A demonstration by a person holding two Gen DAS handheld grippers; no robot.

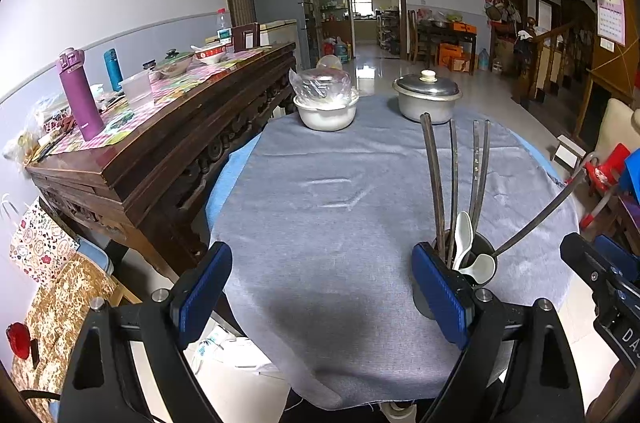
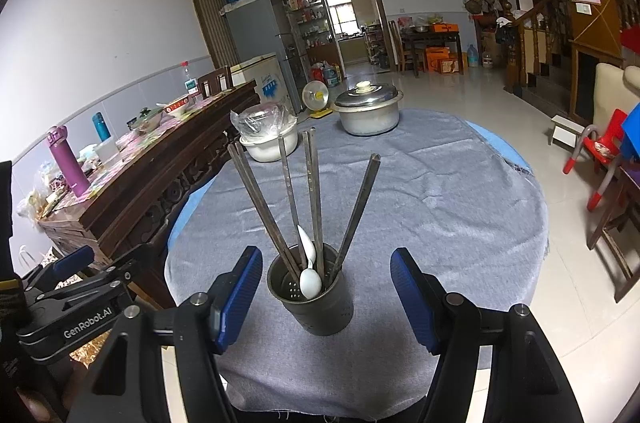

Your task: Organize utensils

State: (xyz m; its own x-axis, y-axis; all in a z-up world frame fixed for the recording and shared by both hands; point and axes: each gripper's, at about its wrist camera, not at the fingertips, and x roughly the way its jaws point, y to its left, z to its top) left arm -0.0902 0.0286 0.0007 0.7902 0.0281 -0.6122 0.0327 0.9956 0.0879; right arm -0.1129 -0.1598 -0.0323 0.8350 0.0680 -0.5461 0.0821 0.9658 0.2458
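A dark metal utensil holder (image 2: 316,297) stands on the grey cloth of the round table (image 2: 440,191), near its front edge. Several dark chopsticks (image 2: 308,191) and two white spoons (image 2: 310,281) stand in it. My right gripper (image 2: 324,297) is open, its blue pads either side of the holder and apart from it. In the left wrist view the holder (image 1: 484,249) sits behind the right finger of my left gripper (image 1: 322,293), which is open and empty over bare cloth. The right gripper (image 1: 600,271) shows at that view's right edge.
A lidded metal pot (image 1: 427,97) and a white bowl with a plastic bag (image 1: 326,103) stand at the table's far edge. A dark wooden sideboard (image 1: 160,143) with bottles and dishes runs along the left. Red chairs (image 2: 600,159) stand at the right.
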